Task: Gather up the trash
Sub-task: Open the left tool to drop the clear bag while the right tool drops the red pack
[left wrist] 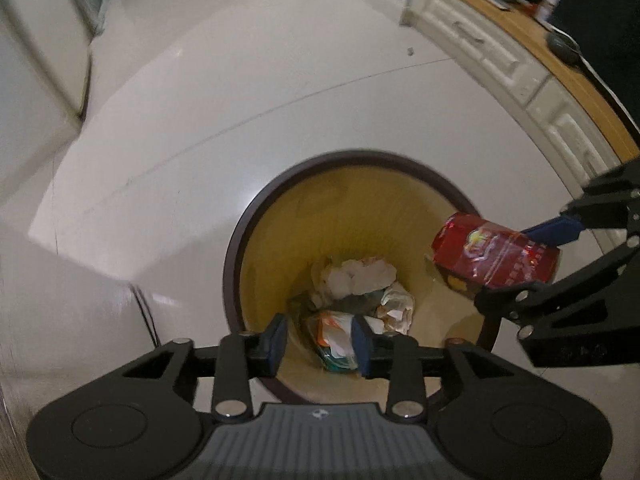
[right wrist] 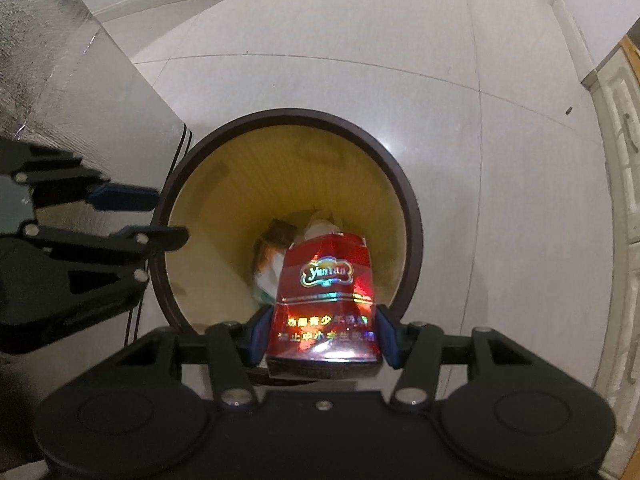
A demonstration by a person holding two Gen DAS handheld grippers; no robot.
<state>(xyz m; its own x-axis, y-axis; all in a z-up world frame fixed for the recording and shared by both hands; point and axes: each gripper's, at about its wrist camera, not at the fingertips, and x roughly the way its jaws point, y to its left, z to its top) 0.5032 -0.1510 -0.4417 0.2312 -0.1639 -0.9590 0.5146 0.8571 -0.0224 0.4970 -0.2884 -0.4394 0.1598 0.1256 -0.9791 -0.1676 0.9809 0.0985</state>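
Red cigarette pack (right wrist: 326,308) pinched in my right gripper (right wrist: 320,334) over the waste bin (right wrist: 414,224); I'd spread its fingers squarely, left gripper (left wrist: 319,342) parted and empty.

Your right gripper (right wrist: 323,334) clamps a red cigarette pack (right wrist: 326,308) between its blue fingers (right wrist: 257,334), above the open waste bin (right wrist: 410,216), which holds crumpled trash (right wrist: 276,256). Your left gripper (right wrist: 152,216) hangs beside the bin's rim, fingers apart.
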